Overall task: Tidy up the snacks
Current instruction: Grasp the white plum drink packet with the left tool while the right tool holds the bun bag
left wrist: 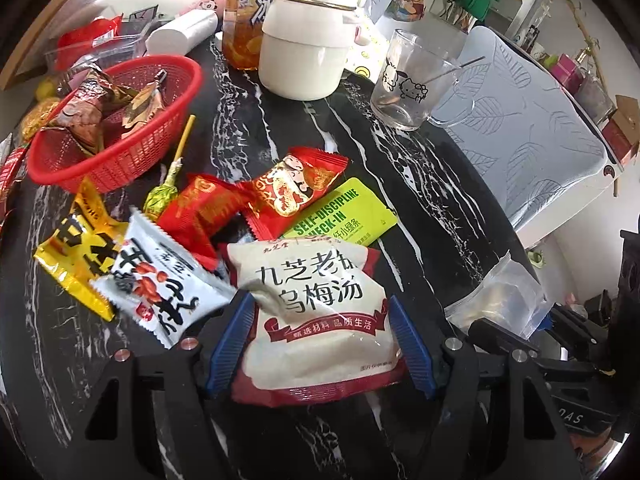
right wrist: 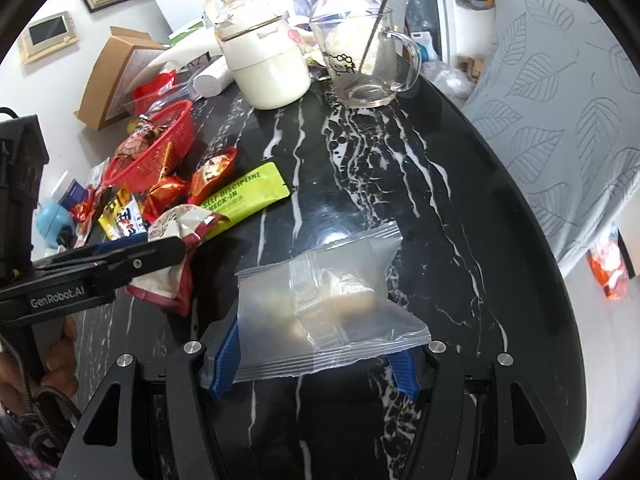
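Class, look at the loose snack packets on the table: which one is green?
The flat green sachet printed "SELF-DISCIPLINE CHECK-IN"; the neighbouring packets are red, yellow or white.

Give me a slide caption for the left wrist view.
Left gripper closed on a white-and-red drink-mix packet, red basket behind.

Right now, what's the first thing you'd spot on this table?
The big white-and-red snack packet between the left gripper fingers, front and centre. Next, the red basket of wrapped snacks at the far left, and the clear bag between the right gripper fingers.
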`<action>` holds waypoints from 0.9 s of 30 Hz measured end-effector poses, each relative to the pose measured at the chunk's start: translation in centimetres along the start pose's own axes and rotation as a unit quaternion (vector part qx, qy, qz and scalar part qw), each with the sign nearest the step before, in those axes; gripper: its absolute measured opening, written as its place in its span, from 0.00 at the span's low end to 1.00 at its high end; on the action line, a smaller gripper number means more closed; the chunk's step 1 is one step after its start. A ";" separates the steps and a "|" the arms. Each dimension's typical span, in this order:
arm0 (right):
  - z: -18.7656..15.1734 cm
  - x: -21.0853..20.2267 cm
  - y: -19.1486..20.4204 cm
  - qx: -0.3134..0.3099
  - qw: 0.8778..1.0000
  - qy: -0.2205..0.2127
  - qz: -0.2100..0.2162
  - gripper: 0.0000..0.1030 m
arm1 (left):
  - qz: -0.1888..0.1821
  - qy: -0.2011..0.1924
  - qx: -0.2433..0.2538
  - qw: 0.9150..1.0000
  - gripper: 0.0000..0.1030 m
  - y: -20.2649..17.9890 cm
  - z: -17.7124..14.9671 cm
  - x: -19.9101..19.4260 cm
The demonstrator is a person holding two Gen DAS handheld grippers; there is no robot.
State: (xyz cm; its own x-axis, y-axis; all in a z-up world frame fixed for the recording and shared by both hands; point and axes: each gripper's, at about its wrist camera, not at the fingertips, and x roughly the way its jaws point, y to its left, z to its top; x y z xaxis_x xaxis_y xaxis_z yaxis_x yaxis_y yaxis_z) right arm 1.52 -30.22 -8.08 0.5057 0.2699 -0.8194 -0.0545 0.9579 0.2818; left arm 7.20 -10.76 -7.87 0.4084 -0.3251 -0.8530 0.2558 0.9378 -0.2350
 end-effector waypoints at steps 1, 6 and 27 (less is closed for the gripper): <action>0.0 0.1 -0.1 0.001 1.000 0.001 0.001 0.60 | 0.002 0.000 0.002 1.000 0.73 -0.1 0.0 0.1; 0.0 0.6 -0.3 0.005 1.000 0.009 0.005 0.61 | 0.018 0.027 0.001 0.999 0.74 0.3 0.1 2.0; -1.4 0.1 1.4 -0.004 1.000 0.012 0.015 0.61 | 0.013 0.018 0.041 0.999 0.55 0.5 -3.4 -1.2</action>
State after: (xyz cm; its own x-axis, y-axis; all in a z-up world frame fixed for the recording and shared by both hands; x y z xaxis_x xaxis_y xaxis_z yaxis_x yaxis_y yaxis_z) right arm 0.29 -28.70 -8.50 0.4833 0.2998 -0.8225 -0.0757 0.9503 0.3019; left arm 3.86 -9.51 -8.56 0.3843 -0.2950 -0.8748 0.3179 0.9319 -0.1746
